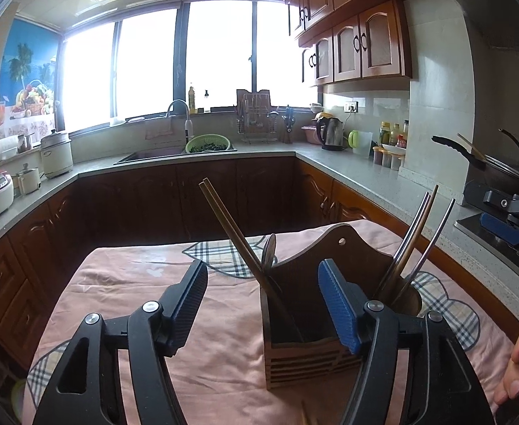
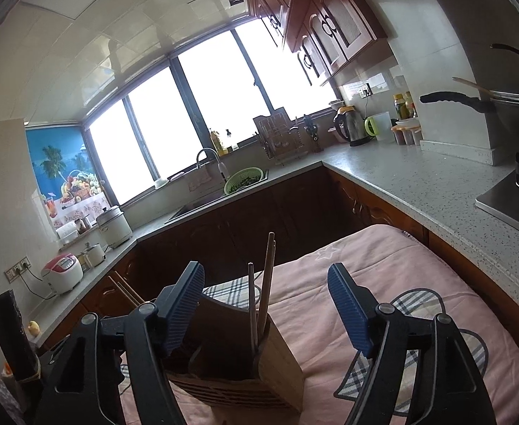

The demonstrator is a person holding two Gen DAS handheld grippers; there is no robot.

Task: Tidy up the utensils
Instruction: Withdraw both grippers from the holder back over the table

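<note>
Both the left tool and right tool stand spread and empty before the wooden utensil holder on the pink-clothed surface, chopsticks and spoon already slotted, so the placing step looks finished; next, withdraw clear.

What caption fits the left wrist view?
Open left gripper before a wooden holder of chopsticks on pink cloth.
</note>
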